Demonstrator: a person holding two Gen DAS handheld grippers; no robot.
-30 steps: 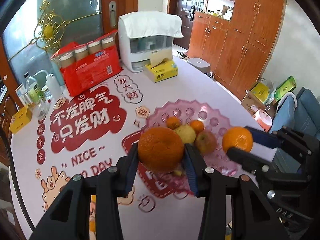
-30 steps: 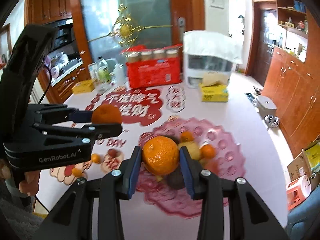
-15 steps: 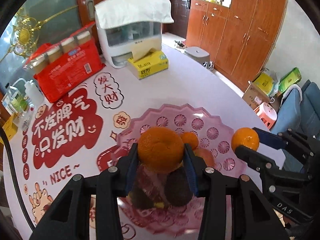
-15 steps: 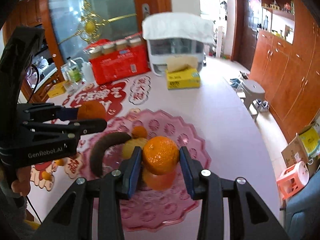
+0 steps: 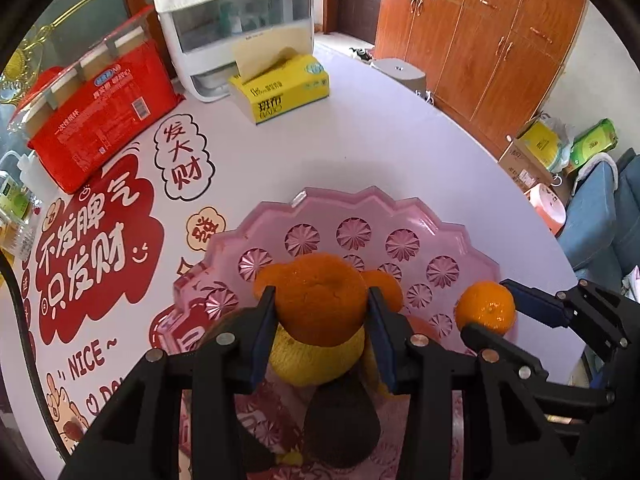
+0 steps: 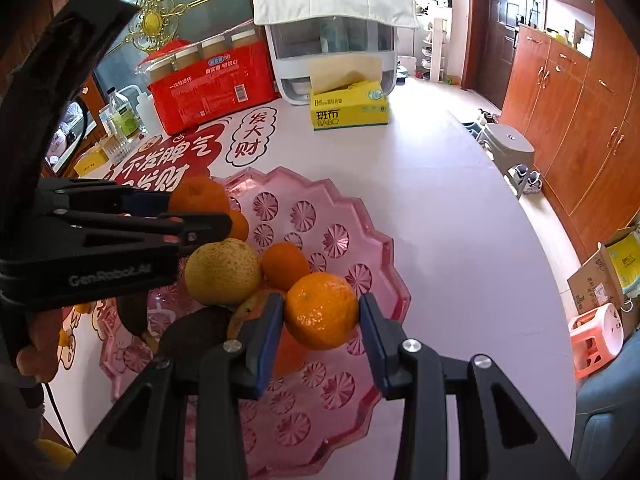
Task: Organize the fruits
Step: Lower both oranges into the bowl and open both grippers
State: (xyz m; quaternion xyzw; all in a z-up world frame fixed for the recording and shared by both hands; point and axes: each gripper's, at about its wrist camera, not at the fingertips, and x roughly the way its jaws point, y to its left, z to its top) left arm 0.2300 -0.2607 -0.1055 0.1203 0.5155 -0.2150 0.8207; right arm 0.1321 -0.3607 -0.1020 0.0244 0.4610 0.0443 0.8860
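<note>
Oranges sit pinched in both grippers: the left gripper (image 5: pixel 322 314) clamps a dimpled, matte orange (image 5: pixel 316 300), the right gripper (image 6: pixel 320 318) a smaller glossy orange (image 6: pixel 322 310), jaws closed snug on each. Both hang over the scalloped pink plastic tray (image 6: pixel 316 192), above a rough yellow pear (image 6: pixel 222 272) and a mandarin (image 6: pixel 285 265), on the white table (image 6: pixel 440 208).

Bright daylight, sharp focus; glare on white table (image 5: pixel 360 152); strong fisheye bending, dark vignette at corners.
</note>
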